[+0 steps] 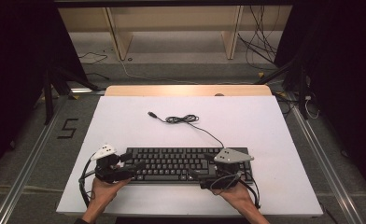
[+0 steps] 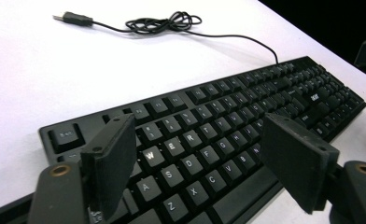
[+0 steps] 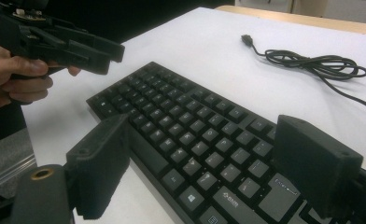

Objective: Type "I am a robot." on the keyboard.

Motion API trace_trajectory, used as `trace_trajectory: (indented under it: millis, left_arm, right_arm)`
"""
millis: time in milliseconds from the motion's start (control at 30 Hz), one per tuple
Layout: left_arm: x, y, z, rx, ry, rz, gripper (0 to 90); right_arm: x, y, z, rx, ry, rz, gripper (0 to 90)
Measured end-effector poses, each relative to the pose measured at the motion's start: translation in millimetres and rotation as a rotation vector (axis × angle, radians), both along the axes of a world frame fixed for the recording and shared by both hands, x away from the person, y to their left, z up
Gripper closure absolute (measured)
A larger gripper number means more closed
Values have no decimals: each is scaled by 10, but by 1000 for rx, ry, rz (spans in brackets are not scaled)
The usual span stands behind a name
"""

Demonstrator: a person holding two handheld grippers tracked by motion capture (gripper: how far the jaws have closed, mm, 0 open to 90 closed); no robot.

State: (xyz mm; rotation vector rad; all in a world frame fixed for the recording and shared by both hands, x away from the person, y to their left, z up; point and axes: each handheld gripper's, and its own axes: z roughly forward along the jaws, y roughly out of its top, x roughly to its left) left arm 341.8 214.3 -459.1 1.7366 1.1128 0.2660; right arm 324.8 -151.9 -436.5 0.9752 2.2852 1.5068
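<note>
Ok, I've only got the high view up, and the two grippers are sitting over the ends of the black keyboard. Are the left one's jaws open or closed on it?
Observer: Open. In the left gripper view the left gripper has its jaws spread wide above the letter keys of the keyboard, with nothing pressed between them.
Operator: And the right one?
Observer: The right gripper is open too, jaws standing apart over the keyboard's near edge.
Operator: Is the cable plugged into anything?
Observer: No. The USB plug lies loose on the white table, past a tangled coil of cable.
</note>
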Motion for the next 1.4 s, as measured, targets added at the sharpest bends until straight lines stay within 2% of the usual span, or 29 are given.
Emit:
trace_trajectory:
  millis: [200,500,667,800,967,1400]
  left_arm:
    - [-7,54,18,-7,-14,32,296]
    - [3,96,3,2,-8,44,486]
    - [8,94,-19,29,1,41,649]
    - [21,75,-44,72,15,31,783]
    - [40,44,-84,111,39,19,884]
    - [90,7,-163,172,88,-1,892]
  right_arm:
    - [0,10,0,-1,-2,2,201]
    - [4,28,-6,-3,-3,7,201]
    - [6,35,-7,-3,-2,8,201]
    - [5,43,-7,-3,-1,7,201]
    - [7,54,-4,-2,-7,10,201]
    - [7,75,-1,-1,-11,11,201]
